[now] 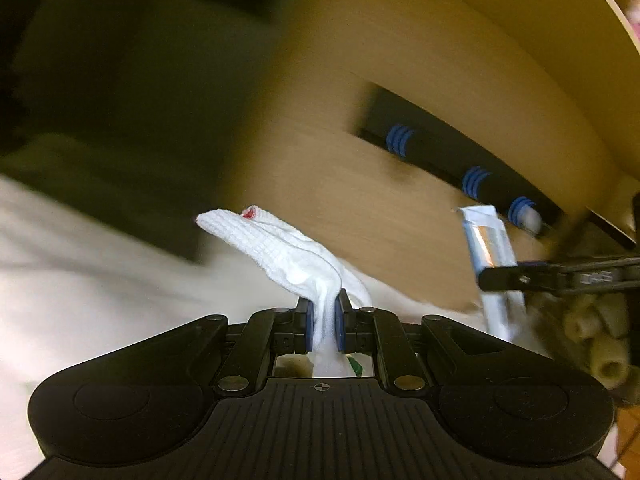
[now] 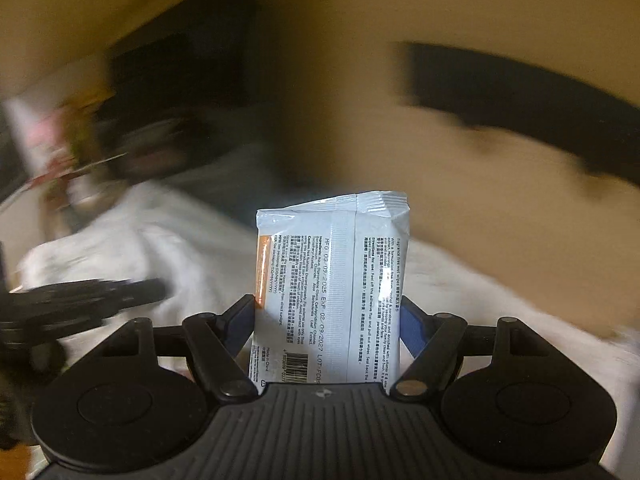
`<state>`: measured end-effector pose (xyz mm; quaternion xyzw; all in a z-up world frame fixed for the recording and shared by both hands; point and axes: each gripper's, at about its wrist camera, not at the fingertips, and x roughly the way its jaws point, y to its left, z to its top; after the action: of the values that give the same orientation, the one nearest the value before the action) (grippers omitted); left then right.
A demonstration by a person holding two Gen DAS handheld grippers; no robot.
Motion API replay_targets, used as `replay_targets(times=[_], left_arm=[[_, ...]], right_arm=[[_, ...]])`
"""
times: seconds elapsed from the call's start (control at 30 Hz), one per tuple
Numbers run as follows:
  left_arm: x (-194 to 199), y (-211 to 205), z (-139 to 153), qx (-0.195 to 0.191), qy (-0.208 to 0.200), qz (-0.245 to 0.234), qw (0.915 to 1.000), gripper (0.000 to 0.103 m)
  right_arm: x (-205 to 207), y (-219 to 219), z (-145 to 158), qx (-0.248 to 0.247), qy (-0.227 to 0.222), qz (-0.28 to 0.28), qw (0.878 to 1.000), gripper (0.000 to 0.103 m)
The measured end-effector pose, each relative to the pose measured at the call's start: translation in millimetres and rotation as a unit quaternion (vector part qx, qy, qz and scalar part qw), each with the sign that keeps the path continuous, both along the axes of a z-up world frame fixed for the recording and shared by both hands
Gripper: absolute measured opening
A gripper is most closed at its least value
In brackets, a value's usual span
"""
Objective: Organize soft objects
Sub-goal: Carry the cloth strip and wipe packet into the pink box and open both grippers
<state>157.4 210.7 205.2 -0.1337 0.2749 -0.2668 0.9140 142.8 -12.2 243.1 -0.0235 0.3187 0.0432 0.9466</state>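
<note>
While everything behind is a smeared mess of tan wood and white bedding, my left gripper [image 1: 323, 320] sits at the bottom middle of its view with the jaws pinched tight on a white knit sock [image 1: 280, 246], which sticks up and flops toward the upper left, a little red bit showing at its tip. My right gripper [image 2: 329, 322] is clamped on a pale blue pack of wet wipes [image 2: 332, 280] standing upright dead centre in its frame, printed back facing me, and that same pack also shows at the right edge of the left view.
</note>
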Motion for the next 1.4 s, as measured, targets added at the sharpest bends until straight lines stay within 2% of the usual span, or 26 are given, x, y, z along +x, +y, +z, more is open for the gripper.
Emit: replay_targets(times=[0.13,0.23,0.3,0.37,0.4,0.47,0.53,0.57,0.6,0.7,0.83,0.97,1.03,1.17,1.3,1.4], left_arm=[[23,-88,-3,0.010,0.028,-0.093,0.9952,0.013],[44,-151,-11,0.028,0.047,-0.122,0.9910,0.014],[62,-188,-20,0.013,0.082,-0.132,0.9878,0.016],[86,-223,-39,-0.018,0.135,-0.165,0.9769,0.025],[95,-246,-55,0.000,0.151,-0.178,0.9724,0.027],[97,-279,-87,0.102,0.164,-0.161,0.9677,0.029],[95,-306,-113,0.200,0.134,-0.142,0.9602,0.029],[95,-311,-118,0.214,0.122,-0.138,0.9594,0.029],[94,-307,-119,0.212,0.120,-0.132,0.9608,0.029],[86,-291,-106,0.157,0.116,-0.135,0.9714,0.029],[73,-251,-64,0.082,0.046,-0.114,0.9890,0.029],[77,-219,-42,0.025,0.073,-0.100,0.9920,0.029],[75,-202,-35,0.007,0.071,-0.082,0.9941,0.029],[58,-171,-27,-0.007,0.057,-0.057,0.9968,0.029],[36,-134,-24,0.008,0.046,-0.031,0.9984,0.028],[20,-98,-24,0.004,0.044,0.001,0.9990,0.029]], right_arm=[[-28,-78,-5,-0.011,-0.009,-0.106,0.994,0.074],[-45,-117,-13,-0.013,-0.012,-0.155,0.988,0.074],[-52,-132,-26,-0.013,-0.011,-0.178,0.984,0.074],[-61,-150,-32,-0.015,-0.006,-0.190,0.982,0.074],[-63,-152,-37,-0.016,-0.003,-0.196,0.981,0.074],[-64,-163,-48,-0.017,0.006,-0.205,0.979,0.074],[-69,-171,-51,-0.012,0.018,-0.210,0.977,0.074],[-71,-172,-56,-0.008,0.022,-0.210,0.977,0.074],[-72,-174,-60,-0.003,0.025,-0.208,0.978,0.074],[-65,-179,-70,0.011,0.033,-0.203,0.979,0.074],[-46,-176,-77,0.022,0.040,-0.190,0.981,0.074],[-11,-168,-95,0.043,0.053,-0.167,0.984,0.075],[9,-161,-111,0.047,0.074,-0.148,0.985,0.076],[41,-152,-153,0.046,0.138,-0.144,0.979,0.075],[41,-144,-161,0.045,0.118,-0.144,0.982,0.075],[46,-135,-160,0.015,0.122,-0.140,0.982,0.075]])
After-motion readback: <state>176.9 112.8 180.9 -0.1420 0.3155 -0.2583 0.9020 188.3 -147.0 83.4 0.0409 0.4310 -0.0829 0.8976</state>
